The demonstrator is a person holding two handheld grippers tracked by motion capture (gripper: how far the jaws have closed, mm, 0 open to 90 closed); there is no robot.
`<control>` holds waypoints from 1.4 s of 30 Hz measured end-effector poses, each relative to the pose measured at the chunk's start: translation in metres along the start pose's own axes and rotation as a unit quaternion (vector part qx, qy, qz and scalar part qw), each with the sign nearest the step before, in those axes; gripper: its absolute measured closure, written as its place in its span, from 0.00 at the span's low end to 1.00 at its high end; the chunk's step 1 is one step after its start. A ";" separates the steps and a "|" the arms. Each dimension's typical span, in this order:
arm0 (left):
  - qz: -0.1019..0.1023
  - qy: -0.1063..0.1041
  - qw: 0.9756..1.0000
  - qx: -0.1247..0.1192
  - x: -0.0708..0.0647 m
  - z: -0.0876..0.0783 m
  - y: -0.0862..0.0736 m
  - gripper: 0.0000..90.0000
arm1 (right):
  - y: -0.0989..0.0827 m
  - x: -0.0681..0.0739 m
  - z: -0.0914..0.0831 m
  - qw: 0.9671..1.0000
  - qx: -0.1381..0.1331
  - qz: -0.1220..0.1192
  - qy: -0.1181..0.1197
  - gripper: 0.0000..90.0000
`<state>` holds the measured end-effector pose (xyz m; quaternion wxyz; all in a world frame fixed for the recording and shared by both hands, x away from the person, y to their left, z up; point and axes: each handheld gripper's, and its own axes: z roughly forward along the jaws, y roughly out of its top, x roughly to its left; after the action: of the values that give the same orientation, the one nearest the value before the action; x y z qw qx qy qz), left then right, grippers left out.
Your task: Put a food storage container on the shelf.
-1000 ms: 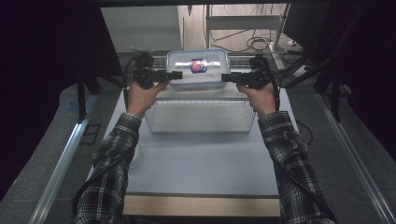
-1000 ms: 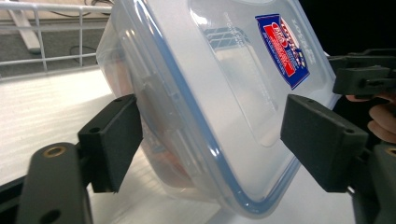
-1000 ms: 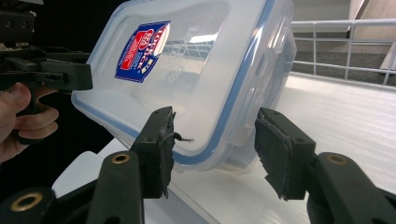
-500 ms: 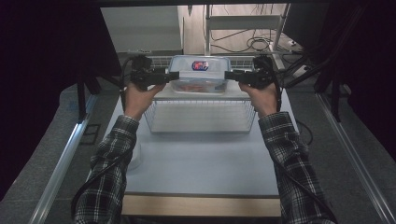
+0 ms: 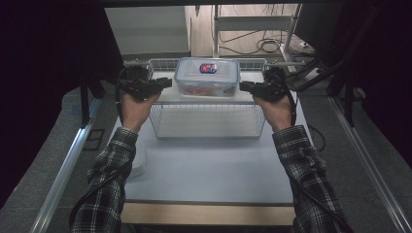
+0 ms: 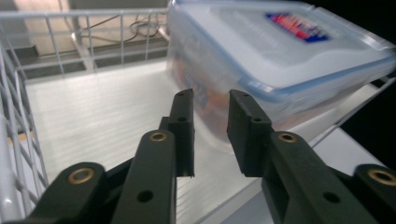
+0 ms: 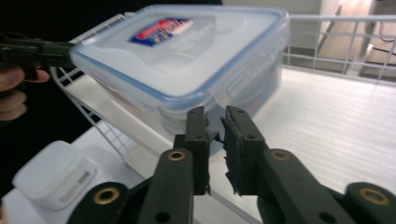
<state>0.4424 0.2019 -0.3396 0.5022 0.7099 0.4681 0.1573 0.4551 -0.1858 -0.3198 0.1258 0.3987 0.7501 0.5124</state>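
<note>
A clear plastic food box [image 5: 206,77] with a blue-rimmed lid and a red and blue label rests on the white top of a wire rack [image 5: 209,121]. My left gripper [image 5: 167,82] points at its left end and my right gripper [image 5: 243,86] at its right end. In the left gripper view the jaws [image 6: 210,126] have just been closing; a narrow gap remains, nothing sits between them, and the box [image 6: 280,56] lies just beyond. In the right gripper view the jaws [image 7: 215,140] have also just been closing, down to a sliver and empty, close to the box [image 7: 187,60].
The rack's low wire rim [image 6: 28,70] runs around the white shelf behind the box. A small white box [image 5: 138,158] lies on the table by the person's left forearm. A metal stand and cables [image 5: 262,43] are behind the table.
Both pairs of jaws have narrowed. The left hand has drawn back a little toward the person. The box stays on the rack top.
</note>
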 end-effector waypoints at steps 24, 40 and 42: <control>0.003 -0.026 1.000 0.010 -0.009 0.008 -0.005 0.77 | 0.004 -0.006 0.023 0.999 0.008 0.016 -0.046 0.91; 0.043 -0.048 0.998 -0.001 -0.027 -0.017 -0.029 0.50 | -0.016 0.007 -0.007 1.000 -0.006 -0.025 -0.018 0.66; 0.050 -0.045 0.998 -0.001 -0.028 -0.019 -0.035 0.45 | -0.020 0.011 -0.009 0.999 -0.004 -0.036 -0.016 0.62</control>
<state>0.3973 0.1920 -0.3543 0.5148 0.7384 0.4089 0.1501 0.4330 -0.1872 -0.3309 0.1580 0.3793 0.7596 0.5041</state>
